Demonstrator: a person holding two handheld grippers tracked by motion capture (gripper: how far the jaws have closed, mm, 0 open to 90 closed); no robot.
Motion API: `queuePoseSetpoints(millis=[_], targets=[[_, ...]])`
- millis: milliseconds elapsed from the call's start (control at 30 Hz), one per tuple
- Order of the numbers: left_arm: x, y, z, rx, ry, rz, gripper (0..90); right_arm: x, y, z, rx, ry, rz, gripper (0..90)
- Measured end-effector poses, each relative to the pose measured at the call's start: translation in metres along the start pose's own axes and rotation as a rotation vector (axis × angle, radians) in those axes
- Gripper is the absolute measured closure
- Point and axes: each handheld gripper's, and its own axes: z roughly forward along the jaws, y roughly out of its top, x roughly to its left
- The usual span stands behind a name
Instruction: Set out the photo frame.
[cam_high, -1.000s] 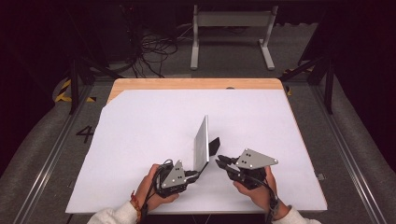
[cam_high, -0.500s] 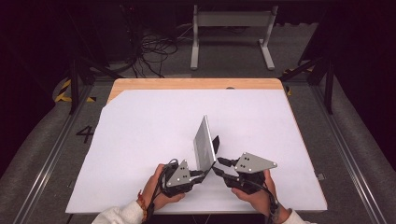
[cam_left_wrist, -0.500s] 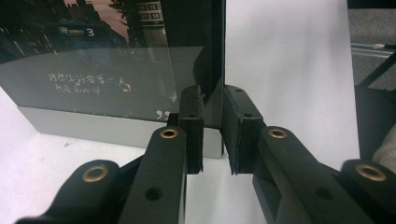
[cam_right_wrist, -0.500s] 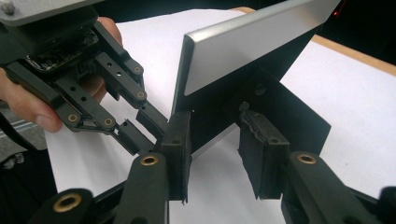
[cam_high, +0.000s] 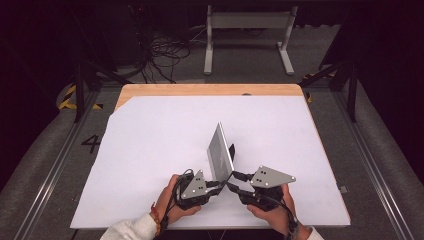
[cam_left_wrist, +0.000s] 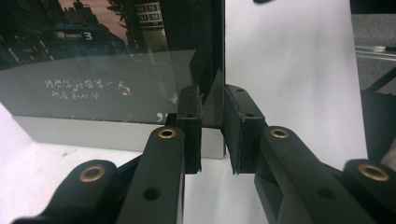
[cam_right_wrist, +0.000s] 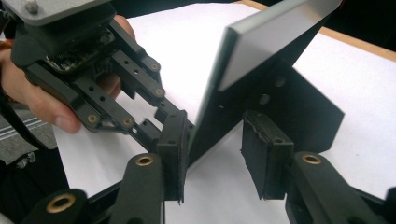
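White sheet (cam_high: 150, 150) over pale wooden tabletop (cam_high: 200, 90), bare wood left as a tan strip along the far edge. Silver-grey frame around picture frame (cam_high: 220, 157), black backing and black prop stand (cam_right_wrist: 308, 112) behind; dark glossy picture behind the glass, dusky pink sky, black building outlines, thin white handwriting (cam_left_wrist: 84, 88). Matte black jaws on left gripper (cam_left_wrist: 212, 135) and right gripper (cam_right_wrist: 217, 158), brass-coloured rivets at the joints, light grey three-cornered plates on top. White sleeve (cam_high: 127, 231), red-orange wristband (cam_high: 155, 218). Grey floor, yellow-and-black hazard tape (cam_high: 70, 97)
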Motion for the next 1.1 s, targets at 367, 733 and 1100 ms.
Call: queuePoseSetpoints(millis=[367,733,1100], targets=[[0.003,0.003,0.009,0.006,-0.006,0.008,76.9,-0.005,0.001,0.011,-0.020,-0.034,0.071,64.1],[0.025,-0.008,-0.015,-0.002,0.032,-0.021,69.1,-0.005,-0.006,0.024,0.012,-0.051,0.055,66.6],[0.056,-0.023,-0.036,0.009,0.138,-0.098,46.7,-0.011,-0.006,0.024,0.011,-0.014,0.065,67.9]])
